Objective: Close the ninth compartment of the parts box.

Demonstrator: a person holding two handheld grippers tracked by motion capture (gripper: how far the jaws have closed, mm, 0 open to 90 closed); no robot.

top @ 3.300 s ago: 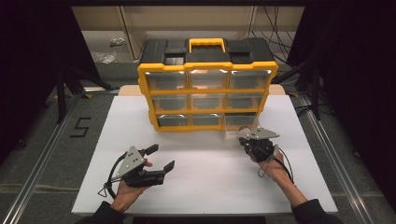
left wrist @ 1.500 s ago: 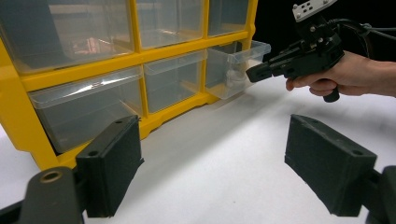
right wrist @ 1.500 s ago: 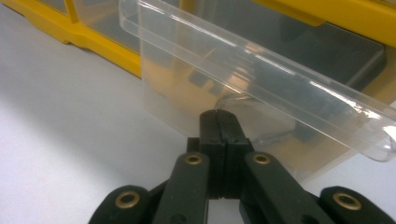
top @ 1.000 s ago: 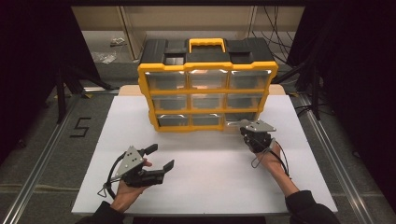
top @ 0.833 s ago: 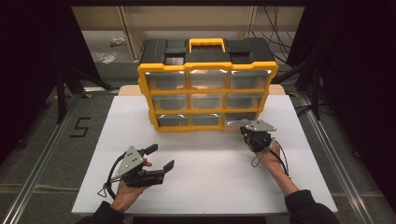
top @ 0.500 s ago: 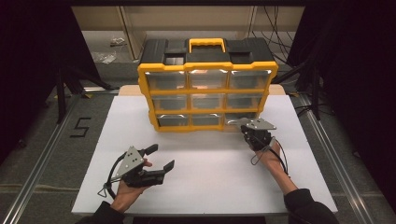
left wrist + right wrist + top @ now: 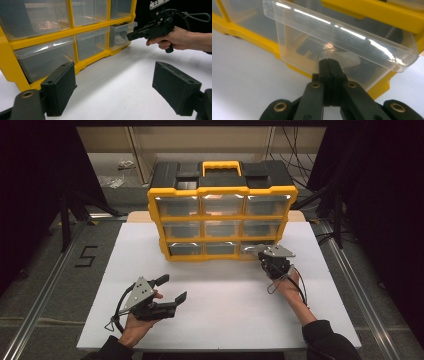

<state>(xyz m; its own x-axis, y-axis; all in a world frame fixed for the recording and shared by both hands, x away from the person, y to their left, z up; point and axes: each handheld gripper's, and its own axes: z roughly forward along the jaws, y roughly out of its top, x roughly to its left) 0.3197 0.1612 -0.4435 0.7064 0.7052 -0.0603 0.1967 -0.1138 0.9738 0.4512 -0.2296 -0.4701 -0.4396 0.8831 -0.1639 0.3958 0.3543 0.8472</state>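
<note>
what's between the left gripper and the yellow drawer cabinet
Nothing: in the high view, bare white table separates the left gripper from the yellow drawer cabinet. The left gripper view shows the same clear stretch ahead of its open fingers.

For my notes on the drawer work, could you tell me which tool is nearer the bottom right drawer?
The right tool: its shut jaws are at the front of the bottom right drawer. The left tool rests open, well away toward the table's near edge.

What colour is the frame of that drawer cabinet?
Yellow frame, with a black top; clearest in the high view.
</note>
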